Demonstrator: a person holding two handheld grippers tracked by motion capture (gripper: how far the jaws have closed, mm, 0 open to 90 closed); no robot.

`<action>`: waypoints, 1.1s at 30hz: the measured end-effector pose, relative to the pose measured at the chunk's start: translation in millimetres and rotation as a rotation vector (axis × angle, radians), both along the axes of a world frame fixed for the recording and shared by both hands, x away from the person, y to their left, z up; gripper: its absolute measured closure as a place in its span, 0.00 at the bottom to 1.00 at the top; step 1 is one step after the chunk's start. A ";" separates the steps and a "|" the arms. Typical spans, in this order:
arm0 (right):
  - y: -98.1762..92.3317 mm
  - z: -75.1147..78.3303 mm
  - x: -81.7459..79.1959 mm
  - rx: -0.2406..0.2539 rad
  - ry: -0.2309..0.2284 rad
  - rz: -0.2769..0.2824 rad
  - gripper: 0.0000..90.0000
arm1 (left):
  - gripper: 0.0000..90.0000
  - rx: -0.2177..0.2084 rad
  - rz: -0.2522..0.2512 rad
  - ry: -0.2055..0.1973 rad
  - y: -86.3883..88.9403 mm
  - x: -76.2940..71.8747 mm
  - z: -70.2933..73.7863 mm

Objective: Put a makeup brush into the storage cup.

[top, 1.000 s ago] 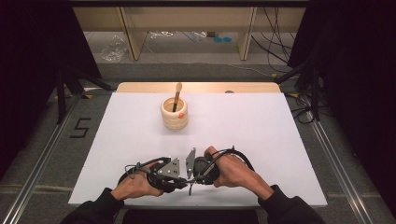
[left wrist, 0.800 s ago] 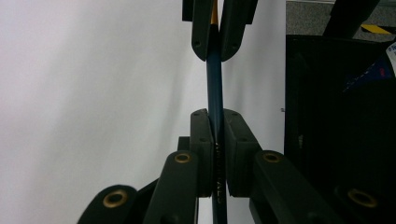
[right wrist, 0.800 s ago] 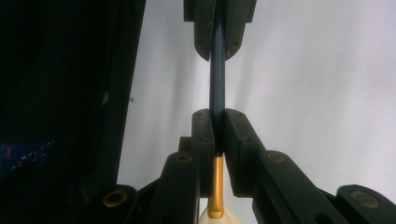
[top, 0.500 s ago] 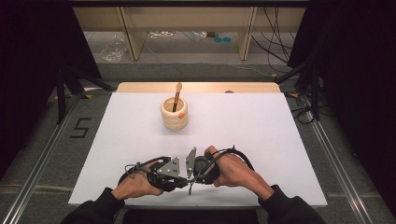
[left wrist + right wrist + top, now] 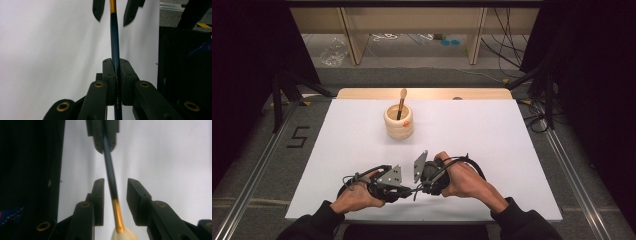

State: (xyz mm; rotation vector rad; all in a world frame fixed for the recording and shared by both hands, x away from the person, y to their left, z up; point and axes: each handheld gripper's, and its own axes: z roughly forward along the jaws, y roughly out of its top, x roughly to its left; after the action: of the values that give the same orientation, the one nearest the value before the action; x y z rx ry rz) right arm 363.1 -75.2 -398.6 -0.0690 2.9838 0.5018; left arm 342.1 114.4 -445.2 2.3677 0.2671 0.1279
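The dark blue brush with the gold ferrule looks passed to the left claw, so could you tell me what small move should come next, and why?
Probably draw the right claw straight back off the dark blue brush with the gold ferrule. Its jaws have just been opening and stand clear on both sides of the handle, while the left claw is clamped on the handle, so the brush should stay held.

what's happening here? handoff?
Looks like one. The left gripper is clamped on the dark handle of a brush, near the front edge of the white table. The right gripper faces it; its jaws have just been opening and now stand apart on either side of the brush's gold ferrule without pressing it. Farther back, a wooden holder stands with another stick-like tool in it.
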 end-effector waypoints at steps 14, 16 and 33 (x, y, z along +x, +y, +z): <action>-38.9 36.5 13.8 0.273 -0.080 -0.296 0.52 | 0.94 -0.070 0.123 0.003 14.0 9.2 4.1; -43.8 37.4 14.4 0.293 -0.087 -0.338 0.49 | 0.94 -0.077 0.141 0.001 16.1 10.6 4.6; -81.9 4.4 13.7 0.505 0.027 -0.589 0.42 | 0.94 -0.223 0.266 -0.030 30.3 15.7 17.5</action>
State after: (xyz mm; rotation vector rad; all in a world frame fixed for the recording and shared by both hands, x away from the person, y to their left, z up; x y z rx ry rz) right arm 376.9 -157.0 -394.1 0.8247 2.6037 1.1260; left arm 357.8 144.7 -427.7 2.0988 0.5530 0.2469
